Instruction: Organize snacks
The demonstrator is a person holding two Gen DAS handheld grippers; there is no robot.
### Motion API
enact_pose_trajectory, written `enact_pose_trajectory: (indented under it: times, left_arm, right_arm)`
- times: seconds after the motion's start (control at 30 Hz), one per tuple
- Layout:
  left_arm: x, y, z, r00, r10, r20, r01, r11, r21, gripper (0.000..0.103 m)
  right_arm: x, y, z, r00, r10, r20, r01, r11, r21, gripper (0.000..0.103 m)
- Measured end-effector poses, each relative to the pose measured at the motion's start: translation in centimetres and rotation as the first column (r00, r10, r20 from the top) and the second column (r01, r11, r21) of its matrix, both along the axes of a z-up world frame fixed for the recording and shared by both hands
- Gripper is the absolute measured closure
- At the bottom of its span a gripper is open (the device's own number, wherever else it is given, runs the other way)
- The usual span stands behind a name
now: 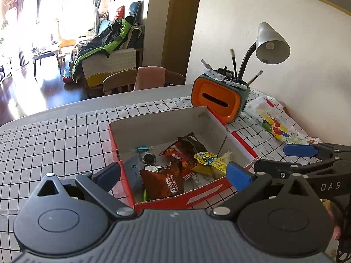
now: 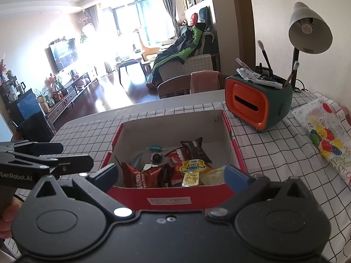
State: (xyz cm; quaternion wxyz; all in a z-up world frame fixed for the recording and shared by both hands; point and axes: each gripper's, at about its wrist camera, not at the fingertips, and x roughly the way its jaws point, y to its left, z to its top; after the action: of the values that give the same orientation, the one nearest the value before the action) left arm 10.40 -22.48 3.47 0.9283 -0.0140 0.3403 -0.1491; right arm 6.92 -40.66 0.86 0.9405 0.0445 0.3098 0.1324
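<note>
A red cardboard box (image 1: 197, 195) (image 2: 171, 194) with white inner walls sits on the checked tablecloth. It holds several snacks: a red Oreo pack (image 1: 163, 180) (image 2: 142, 178), a yellow Minion packet (image 1: 209, 161) (image 2: 193, 171), dark and red wrappers (image 1: 188, 146) (image 2: 193, 150). My left gripper (image 1: 173, 175) is open and empty at the box's near left corner. My right gripper (image 2: 171, 175) is open and empty, straddling the box's near wall. The right gripper also shows in the left wrist view (image 1: 285, 160), open, at the box's right side. The left gripper shows at left in the right wrist view (image 2: 57, 155).
An orange and green pen holder (image 1: 219, 99) (image 2: 256, 105) with brushes stands behind the box. A grey desk lamp (image 1: 272, 43) (image 2: 309, 30) stands by the wall. A balloon-print bag (image 1: 276, 122) (image 2: 324, 138) lies at right. A chair (image 1: 140, 80) stands at the table's far edge.
</note>
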Motion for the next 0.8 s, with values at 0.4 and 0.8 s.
enact_pose_trajectory:
  times: [0.4, 0.8]
  left_arm:
    - [0.21, 0.21, -0.29, 1.000, 0.024, -0.009, -0.024, 1.000, 0.009, 0.000]
    - [0.56, 0.21, -0.33, 0.999, 0.040, -0.019, -0.039, 0.999, 0.018, 0.000]
  right_arm:
    - [0.24, 0.00, -0.37, 1.000, -0.003, -0.004, 0.003, 1.000, 0.013, 0.000]
    - [0.19, -0.22, -0.36, 1.000, -0.018, -0.012, 0.018, 1.000, 0.020, 0.000]
